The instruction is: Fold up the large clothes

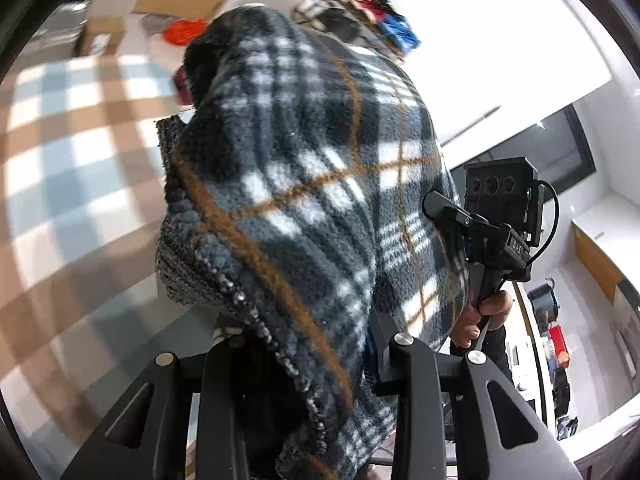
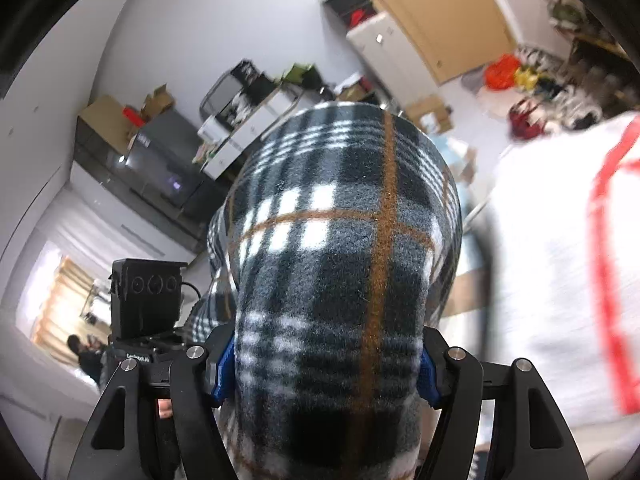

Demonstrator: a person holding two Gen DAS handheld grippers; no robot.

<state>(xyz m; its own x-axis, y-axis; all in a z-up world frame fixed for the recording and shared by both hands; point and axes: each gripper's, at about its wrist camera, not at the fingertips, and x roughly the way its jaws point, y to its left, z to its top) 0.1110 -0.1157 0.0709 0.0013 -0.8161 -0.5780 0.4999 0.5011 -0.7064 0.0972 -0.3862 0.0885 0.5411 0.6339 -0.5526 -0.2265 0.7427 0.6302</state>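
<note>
A dark plaid fleece garment [image 1: 304, 184] with white checks and brown lines hangs bunched in the air, filling the middle of both views. In the left wrist view its knitted hem runs down between the fingers of my left gripper [image 1: 316, 360], which is shut on it; the fingertips are buried in cloth. In the right wrist view a thick roll of the same fleece [image 2: 344, 248] sits in my right gripper [image 2: 326, 368], its blue pads [image 2: 224, 368] pressing in from both sides. Each view shows the other gripper beside the cloth: the right one [image 1: 472, 224] above a hand [image 1: 480, 316], the left one [image 2: 148, 292].
A brown, blue and white checked surface [image 1: 60, 160] lies below on the left. A blurred white cloth with red stripes [image 2: 560, 260] is close on the right. A heap of clothes [image 1: 360, 12] lies at the back. Cabinets with boxes [image 2: 160, 152] and a wooden door [image 2: 440, 12] line the walls.
</note>
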